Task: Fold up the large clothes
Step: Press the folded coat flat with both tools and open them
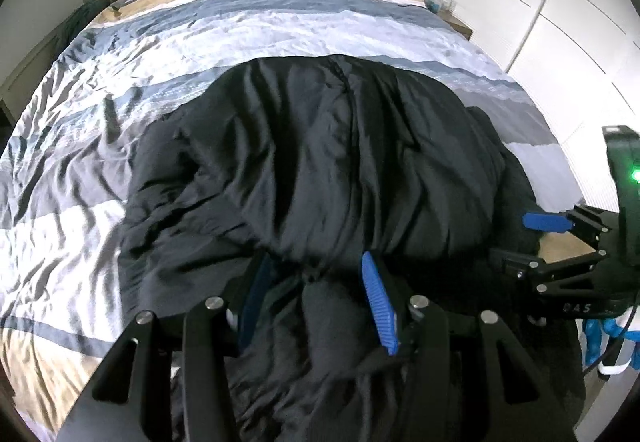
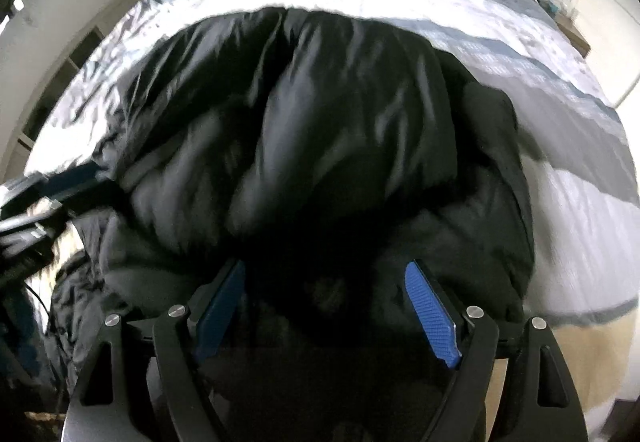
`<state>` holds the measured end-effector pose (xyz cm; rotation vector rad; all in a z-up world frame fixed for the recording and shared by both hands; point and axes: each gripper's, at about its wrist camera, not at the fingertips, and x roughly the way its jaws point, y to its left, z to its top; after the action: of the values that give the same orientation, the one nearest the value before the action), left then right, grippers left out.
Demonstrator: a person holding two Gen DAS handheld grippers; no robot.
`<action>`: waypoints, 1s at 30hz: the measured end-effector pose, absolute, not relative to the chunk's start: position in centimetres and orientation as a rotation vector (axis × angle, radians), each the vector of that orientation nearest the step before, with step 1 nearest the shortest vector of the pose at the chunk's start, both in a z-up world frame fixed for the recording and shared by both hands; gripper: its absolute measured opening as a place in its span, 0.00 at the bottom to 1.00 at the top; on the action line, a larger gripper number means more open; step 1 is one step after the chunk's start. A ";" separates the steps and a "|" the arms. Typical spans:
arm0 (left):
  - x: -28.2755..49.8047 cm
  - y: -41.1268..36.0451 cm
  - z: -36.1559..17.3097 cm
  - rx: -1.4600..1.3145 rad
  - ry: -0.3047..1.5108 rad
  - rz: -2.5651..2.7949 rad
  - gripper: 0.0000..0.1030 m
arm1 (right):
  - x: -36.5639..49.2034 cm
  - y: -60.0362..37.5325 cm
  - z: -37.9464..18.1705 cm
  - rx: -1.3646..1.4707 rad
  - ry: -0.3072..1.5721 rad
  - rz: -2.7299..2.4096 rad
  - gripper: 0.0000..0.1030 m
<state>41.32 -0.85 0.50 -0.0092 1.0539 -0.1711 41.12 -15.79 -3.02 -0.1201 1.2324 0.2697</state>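
Blue-padded fingers of the left gripper point(image 1: 316, 282) stand apart with a fold of the puffy black padded coat point(image 1: 320, 162) bunched between them. Right gripper point(image 2: 326, 282) fingers spread wide over the coat's near edge. Beyond both fingertips, the coat lies heaped on the striped blue, white and tan quilt point(image 1: 280, 26).

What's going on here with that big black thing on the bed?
A person is folding a large black puffy jacket on a bed with a striped duvet, using a handheld gripper in each hand. The left gripper has its blue pads either side of a bunched near edge of the jacket. The right gripper is at the near edge further right, its pads wide apart. The jacket lies mounded, not yet folded flat.
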 end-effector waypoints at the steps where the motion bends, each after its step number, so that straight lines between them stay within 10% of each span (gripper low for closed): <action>1: 41.0 -0.4 0.8 -0.003 1.055 -0.174 0.45 | 40.6 -15.8 -2.9 -0.124 1.244 0.258 0.79; 30: 31.5 11.7 2.3 -0.124 1.122 0.155 0.45 | 31.1 -20.2 1.7 -0.033 1.213 0.222 0.83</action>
<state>31.47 11.70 2.32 -0.1235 1.1218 0.1548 31.11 -20.22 1.71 -0.0332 1.2133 0.2216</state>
